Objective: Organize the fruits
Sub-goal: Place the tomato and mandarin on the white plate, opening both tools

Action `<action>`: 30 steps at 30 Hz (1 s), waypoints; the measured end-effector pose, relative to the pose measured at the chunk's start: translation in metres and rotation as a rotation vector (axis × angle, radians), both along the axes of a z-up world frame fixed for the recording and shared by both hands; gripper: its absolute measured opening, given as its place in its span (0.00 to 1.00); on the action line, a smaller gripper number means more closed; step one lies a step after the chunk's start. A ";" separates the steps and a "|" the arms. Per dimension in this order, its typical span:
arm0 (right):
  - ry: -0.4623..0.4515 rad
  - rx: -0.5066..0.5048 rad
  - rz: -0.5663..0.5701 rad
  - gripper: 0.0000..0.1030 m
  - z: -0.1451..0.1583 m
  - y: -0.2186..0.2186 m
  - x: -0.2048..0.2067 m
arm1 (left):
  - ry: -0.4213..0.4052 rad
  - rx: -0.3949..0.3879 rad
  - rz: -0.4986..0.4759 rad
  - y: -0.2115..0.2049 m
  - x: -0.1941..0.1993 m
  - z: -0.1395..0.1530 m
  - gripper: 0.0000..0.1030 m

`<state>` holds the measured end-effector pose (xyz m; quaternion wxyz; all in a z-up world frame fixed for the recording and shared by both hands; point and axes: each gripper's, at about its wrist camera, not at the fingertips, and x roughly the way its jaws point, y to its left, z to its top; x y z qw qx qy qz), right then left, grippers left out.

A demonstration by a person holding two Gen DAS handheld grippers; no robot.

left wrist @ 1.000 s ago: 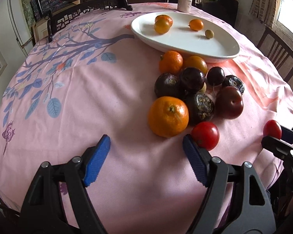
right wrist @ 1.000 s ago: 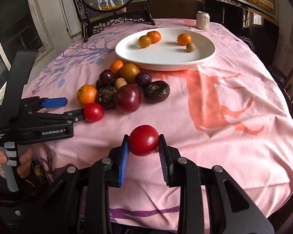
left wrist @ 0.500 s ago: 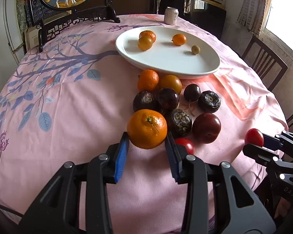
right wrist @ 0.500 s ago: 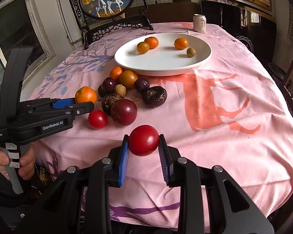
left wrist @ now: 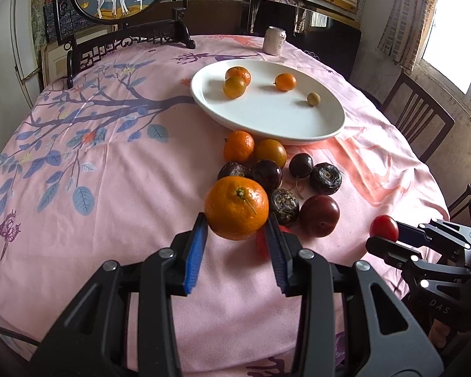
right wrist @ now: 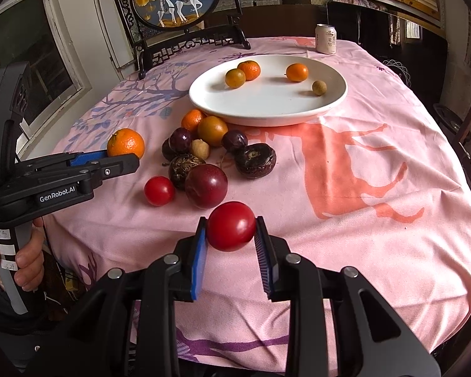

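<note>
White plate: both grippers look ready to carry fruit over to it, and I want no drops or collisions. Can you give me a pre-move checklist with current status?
1. Left gripper shut on the large orange: ok.
2. Right gripper shut on the red tomato: ok.
3. Bare room on the white plate for both fruits: ok; only four small fruits there.
4. Orange lifted off the tablecloth: ok.
5. Low path to the plate: not ok; the fruit pile lies between.
6. Grip firm enough for the carry: cannot tell.

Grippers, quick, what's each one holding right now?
Left gripper: shut on the big orange.
Right gripper: shut on a red tomato.
</note>
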<state>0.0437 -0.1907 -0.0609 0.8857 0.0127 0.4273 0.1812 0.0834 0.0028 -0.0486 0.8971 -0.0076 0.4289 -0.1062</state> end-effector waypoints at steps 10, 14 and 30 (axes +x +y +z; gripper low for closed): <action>-0.079 0.002 0.024 0.29 0.045 -0.004 0.084 | 0.001 -0.005 -0.067 -0.023 0.090 0.046 0.37; -0.068 -0.042 0.011 0.29 0.043 -0.001 0.153 | 0.046 0.050 -0.042 -0.039 0.162 0.041 0.37; -0.058 -0.121 -0.066 0.54 0.027 -0.005 0.228 | 0.084 0.008 0.069 -0.014 0.226 0.036 0.66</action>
